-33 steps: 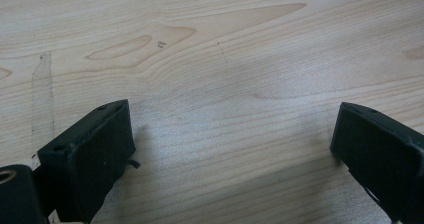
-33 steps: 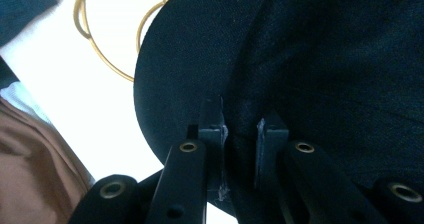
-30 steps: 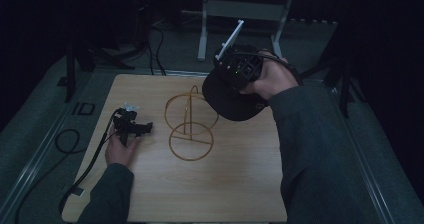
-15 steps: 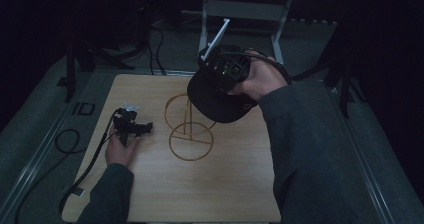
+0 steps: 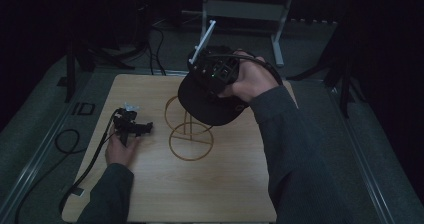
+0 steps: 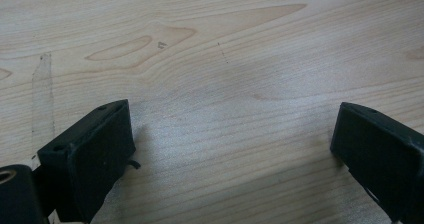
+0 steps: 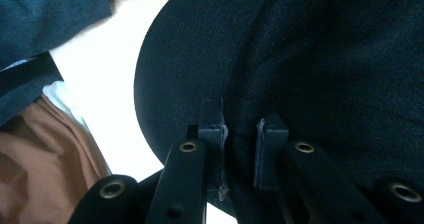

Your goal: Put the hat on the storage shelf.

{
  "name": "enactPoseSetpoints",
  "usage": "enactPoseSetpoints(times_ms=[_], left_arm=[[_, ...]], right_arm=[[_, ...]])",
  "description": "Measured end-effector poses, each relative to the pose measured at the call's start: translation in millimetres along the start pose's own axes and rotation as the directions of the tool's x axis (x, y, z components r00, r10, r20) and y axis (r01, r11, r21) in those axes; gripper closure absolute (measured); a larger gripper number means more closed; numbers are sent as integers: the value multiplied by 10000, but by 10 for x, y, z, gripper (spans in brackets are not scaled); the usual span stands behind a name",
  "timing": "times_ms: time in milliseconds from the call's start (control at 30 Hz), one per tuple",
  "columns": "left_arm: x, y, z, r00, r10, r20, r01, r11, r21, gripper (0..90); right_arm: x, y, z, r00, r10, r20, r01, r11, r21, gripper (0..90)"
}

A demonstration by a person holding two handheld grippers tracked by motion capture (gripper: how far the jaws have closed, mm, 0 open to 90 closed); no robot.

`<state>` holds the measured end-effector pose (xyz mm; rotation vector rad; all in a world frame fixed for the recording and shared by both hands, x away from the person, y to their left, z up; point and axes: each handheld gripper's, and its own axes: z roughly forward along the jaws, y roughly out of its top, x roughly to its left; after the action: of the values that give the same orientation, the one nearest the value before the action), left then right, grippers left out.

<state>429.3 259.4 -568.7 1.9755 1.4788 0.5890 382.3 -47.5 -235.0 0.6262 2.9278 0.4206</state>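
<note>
Nearest the person, the left gripper [image 5: 131,127] rests on the table [image 5: 150,194] with jaws wide and empty, out of the way. Farther off, the right gripper [image 7: 239,134] pinches a black cap [image 5: 207,101], hovering over the wire stand [image 5: 189,131]; the cap hides the stand's top.
</note>
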Motion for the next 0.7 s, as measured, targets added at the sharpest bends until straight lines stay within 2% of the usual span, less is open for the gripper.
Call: enactPoseSetpoints(times_ms=[367,700], left_arm=[[1,3,2,10000,-1,-2,1,10000,3,32],[1,2,3,10000,-8,-8,8,10000,-7,32]], right_arm=[[92,124,36,9993,-334,-166,335,9994,68,788],[250,250,13,9970,-691,-342,693,9976,50,787]])
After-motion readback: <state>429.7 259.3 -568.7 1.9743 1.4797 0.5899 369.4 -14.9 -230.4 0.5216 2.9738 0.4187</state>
